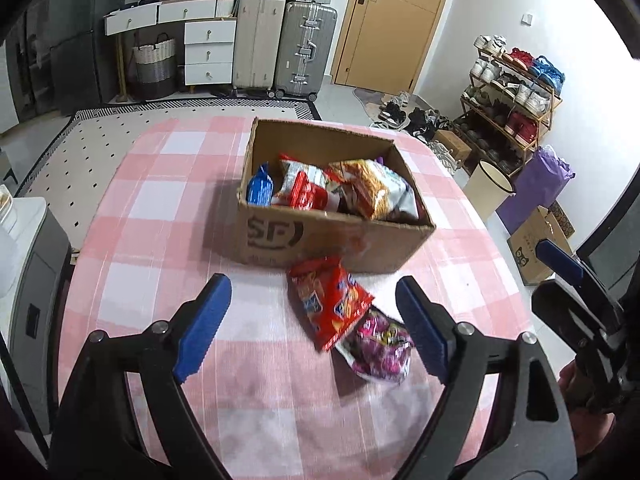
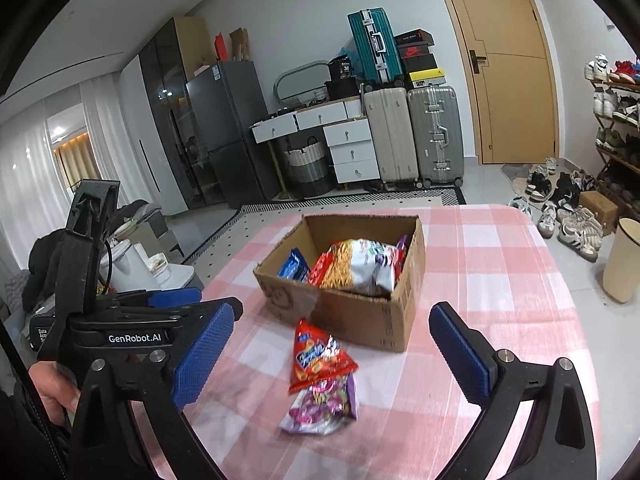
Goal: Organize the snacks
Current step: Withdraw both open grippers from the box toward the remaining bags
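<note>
Both claws, left (image 1: 314, 328) and right (image 2: 332, 354), gape empty. The red snack bag (image 1: 328, 306) overlaps the purple candy bag (image 1: 378, 350) on the checked surface (image 1: 160, 240) before the cardboard box (image 1: 332, 236); one pinch may drag both.
</note>
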`<state>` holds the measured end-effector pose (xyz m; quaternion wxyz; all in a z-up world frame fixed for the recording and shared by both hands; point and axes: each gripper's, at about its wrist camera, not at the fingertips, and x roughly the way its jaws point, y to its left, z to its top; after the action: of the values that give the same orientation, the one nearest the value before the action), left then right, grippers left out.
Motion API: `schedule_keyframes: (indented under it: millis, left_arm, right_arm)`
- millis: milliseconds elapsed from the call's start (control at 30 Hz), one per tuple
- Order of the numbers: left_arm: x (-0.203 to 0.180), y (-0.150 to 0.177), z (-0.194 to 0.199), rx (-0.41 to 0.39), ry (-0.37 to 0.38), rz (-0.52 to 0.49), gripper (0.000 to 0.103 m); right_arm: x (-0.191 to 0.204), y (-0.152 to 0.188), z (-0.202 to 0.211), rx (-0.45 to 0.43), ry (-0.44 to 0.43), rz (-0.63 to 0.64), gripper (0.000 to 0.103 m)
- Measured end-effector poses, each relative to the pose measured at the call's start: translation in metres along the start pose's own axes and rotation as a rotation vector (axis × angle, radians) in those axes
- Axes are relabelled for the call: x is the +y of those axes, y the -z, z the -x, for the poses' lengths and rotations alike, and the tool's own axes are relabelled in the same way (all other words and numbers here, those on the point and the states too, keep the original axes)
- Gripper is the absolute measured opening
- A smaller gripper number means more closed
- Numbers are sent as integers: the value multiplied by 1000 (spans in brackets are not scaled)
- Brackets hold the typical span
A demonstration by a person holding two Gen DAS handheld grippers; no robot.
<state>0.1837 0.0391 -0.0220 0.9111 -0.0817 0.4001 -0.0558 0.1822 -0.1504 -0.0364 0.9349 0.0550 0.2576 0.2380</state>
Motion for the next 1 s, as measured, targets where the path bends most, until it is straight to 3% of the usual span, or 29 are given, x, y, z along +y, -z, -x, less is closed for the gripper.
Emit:
schedule_keyframes:
  millis: [233,533,1000]
  left_arm:
    - [-4,27,15,4,-5,-7,85]
    - [2,55,18,10,-38,14,101]
    - [4,81,-9,51,-25,-5,101]
  right_arm:
    - [11,23,17,14,6,5,100]
    - [17,51,27,56,-6,0,100]
    - [-3,81,-10,140,-63,-99,100]
